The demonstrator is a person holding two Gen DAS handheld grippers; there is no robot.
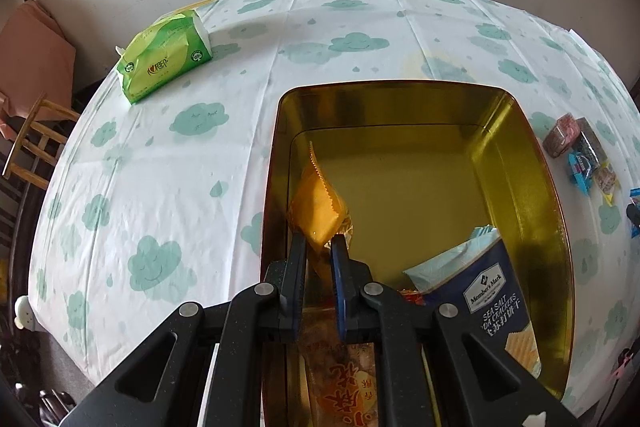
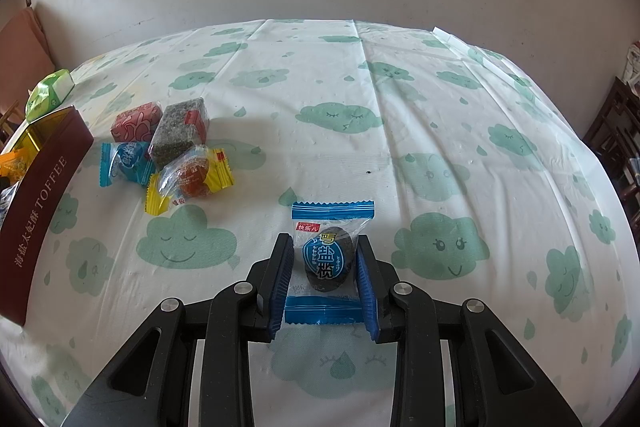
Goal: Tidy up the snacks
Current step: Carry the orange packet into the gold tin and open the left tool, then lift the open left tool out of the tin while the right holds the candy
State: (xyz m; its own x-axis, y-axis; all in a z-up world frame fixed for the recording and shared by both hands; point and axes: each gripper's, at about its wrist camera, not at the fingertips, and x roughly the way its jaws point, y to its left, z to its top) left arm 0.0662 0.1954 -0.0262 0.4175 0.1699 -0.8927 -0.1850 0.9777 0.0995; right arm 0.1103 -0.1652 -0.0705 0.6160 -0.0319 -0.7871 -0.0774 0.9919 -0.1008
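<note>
An open gold-lined tin [image 1: 520, 155] stands on the table; in the right wrist view its maroon side [image 2: 40, 203] reads TOFFEE. My left gripper [image 1: 319, 241] reaches down into the tin at its left wall, shut on an orange snack packet [image 1: 318, 203]. A blue sea salt cracker packet [image 1: 492, 291] leans in the tin's near right corner, and another orange-printed snack [image 1: 344, 387] lies under the gripper. My right gripper [image 2: 324, 238] is shut on a blue-and-clear packet with a dark round sweet [image 2: 329, 259], held just above the cloth.
Loose snacks lie beside the tin: a red block [image 2: 136, 121], a dark speckled block [image 2: 180, 131], a blue sweet [image 2: 126, 163], a yellow-ended sweet [image 2: 188, 177]. A green tissue pack [image 1: 164, 55] sits at the far left. A wooden chair [image 1: 36, 143] stands off the table's left edge.
</note>
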